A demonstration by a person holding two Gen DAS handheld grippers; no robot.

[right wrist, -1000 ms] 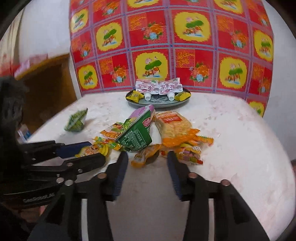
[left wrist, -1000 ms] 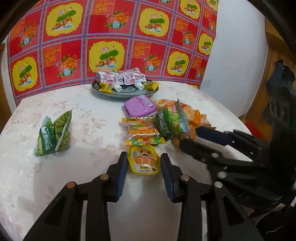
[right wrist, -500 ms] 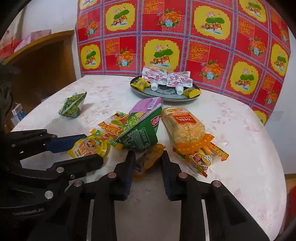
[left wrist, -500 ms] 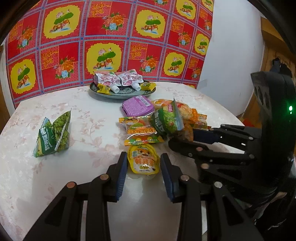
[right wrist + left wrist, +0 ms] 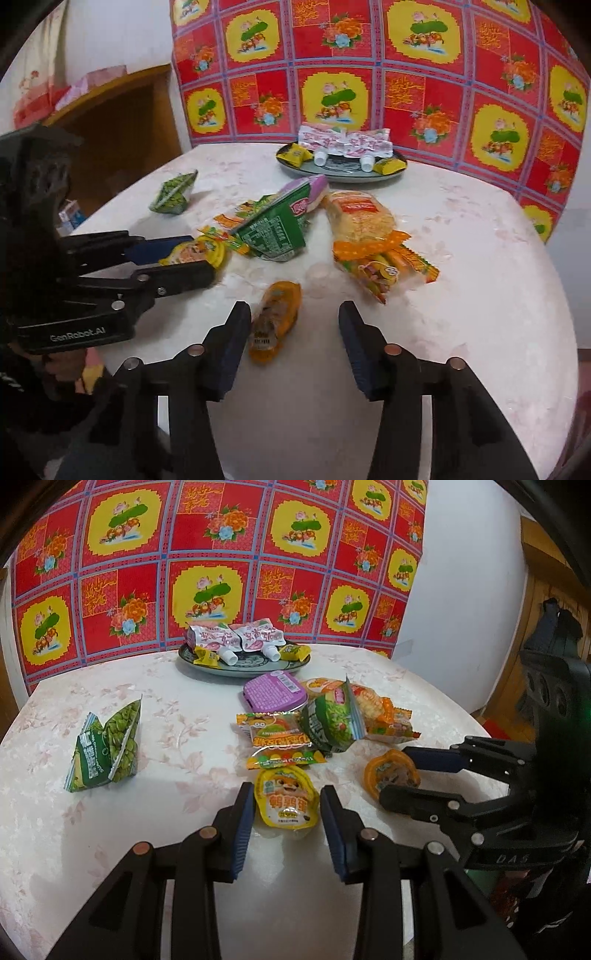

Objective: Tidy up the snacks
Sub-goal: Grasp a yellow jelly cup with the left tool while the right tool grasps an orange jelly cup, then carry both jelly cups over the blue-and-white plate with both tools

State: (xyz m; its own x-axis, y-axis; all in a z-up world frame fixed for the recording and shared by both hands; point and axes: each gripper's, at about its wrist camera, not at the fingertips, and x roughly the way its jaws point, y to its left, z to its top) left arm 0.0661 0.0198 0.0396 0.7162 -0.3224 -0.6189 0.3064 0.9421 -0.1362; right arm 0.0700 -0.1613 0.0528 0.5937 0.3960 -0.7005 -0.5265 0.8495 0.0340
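A yellow jelly pack (image 5: 288,801) lies on the white table (image 5: 129,830), and my left gripper (image 5: 288,812) is shut on its two sides; it also shows as the yellow jelly pack (image 5: 195,253) from the right wrist. An orange snack pack (image 5: 275,325) lies apart from the pile, between the jaws of my right gripper (image 5: 295,332). Those jaws are opening and their pads do not press on it. From the left, the orange snack pack (image 5: 388,771) sits between the right gripper's fingers (image 5: 417,797). The pile holds a green bag (image 5: 273,229) and a noodle pack (image 5: 358,214).
A plate (image 5: 207,670) with two pouches and small yellow sweets stands at the back. A green triangular bag (image 5: 107,749) lies alone at the left. A purple tub (image 5: 273,694) tops the pile. A wooden shelf (image 5: 110,122) stands beyond the table's left edge.
My right gripper closed on the orange pack, drew it out of the pile toward the front, and now stands open around it. The left gripper kept its hold and place.
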